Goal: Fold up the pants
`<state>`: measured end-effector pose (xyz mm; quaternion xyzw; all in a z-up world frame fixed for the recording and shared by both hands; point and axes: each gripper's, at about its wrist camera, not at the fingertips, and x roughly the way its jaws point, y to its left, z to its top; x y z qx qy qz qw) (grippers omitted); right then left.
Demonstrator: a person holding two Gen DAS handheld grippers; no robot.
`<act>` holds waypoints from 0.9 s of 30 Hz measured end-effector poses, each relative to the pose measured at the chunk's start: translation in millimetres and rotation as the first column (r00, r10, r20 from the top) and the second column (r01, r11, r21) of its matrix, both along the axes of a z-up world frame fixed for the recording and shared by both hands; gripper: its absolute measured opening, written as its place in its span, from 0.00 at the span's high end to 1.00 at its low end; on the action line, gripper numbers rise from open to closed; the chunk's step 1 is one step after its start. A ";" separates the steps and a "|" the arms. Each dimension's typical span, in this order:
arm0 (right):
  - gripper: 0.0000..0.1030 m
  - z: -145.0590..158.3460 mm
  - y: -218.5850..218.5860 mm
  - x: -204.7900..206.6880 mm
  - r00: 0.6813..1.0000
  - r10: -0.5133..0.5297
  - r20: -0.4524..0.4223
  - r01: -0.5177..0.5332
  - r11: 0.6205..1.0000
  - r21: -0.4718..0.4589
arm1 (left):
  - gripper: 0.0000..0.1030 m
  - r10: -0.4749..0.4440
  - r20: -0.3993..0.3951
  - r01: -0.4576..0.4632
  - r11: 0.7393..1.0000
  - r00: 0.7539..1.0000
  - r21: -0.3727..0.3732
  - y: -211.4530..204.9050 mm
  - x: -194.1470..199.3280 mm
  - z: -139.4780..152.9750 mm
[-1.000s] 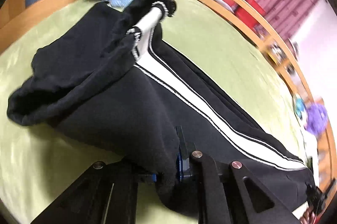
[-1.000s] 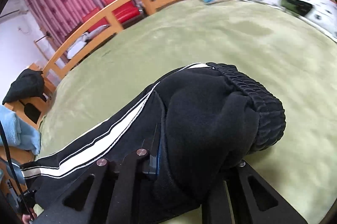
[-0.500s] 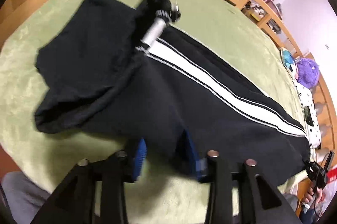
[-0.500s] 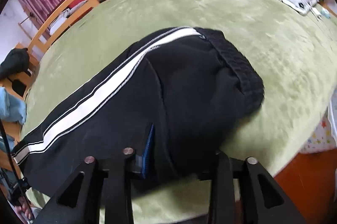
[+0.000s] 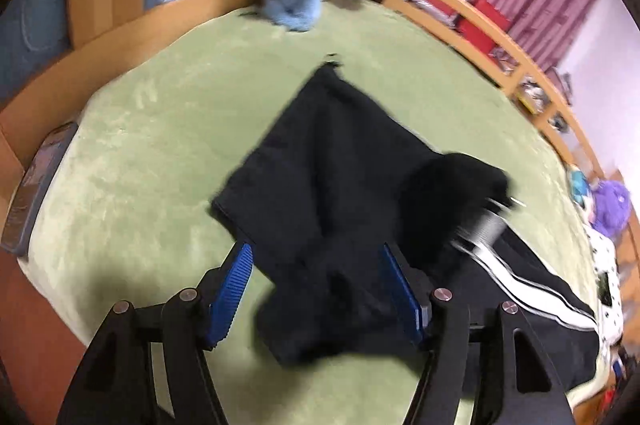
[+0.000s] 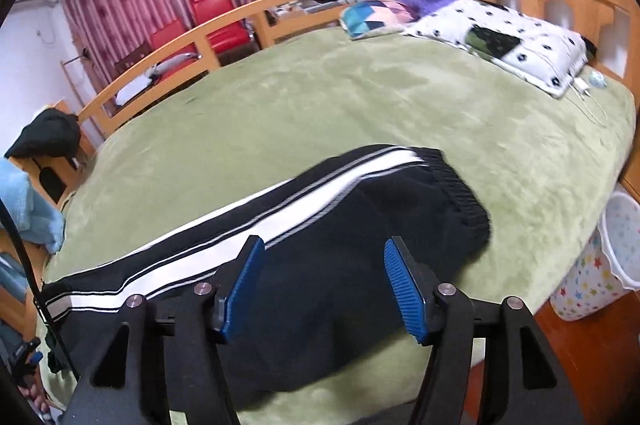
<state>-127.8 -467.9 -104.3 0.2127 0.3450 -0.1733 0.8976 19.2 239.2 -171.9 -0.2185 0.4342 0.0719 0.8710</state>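
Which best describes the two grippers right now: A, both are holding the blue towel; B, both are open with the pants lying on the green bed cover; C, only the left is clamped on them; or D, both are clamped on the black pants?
B: the left gripper and right gripper both show blue pads spread apart, with the black pants lying loose on the green bed cover.

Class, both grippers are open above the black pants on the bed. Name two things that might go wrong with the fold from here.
1. The leg end lies bunched over the pants, so the next fold may trap a lump.
2. The pants lie close to the bed edge and may slide off when pulled.
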 end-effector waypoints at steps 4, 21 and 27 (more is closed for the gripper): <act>0.40 -6.4 28.3 20.1 0.999 0.032 -0.027 -0.033 0.999 -0.020 | 0.47 0.028 -0.086 -0.031 0.999 0.996 -0.029 12.5 32.5 -33.6; 0.40 -34.1 117.0 75.4 0.983 0.170 -0.071 -0.170 0.985 0.004 | 0.90 0.085 -0.115 -0.097 0.990 0.990 -0.102 60.4 20.5 -42.4; 0.40 -31.9 116.8 62.7 0.981 0.180 -0.068 -0.179 0.984 0.016 | 0.66 0.025 -0.134 -0.021 0.999 0.991 0.037 34.7 16.3 -21.4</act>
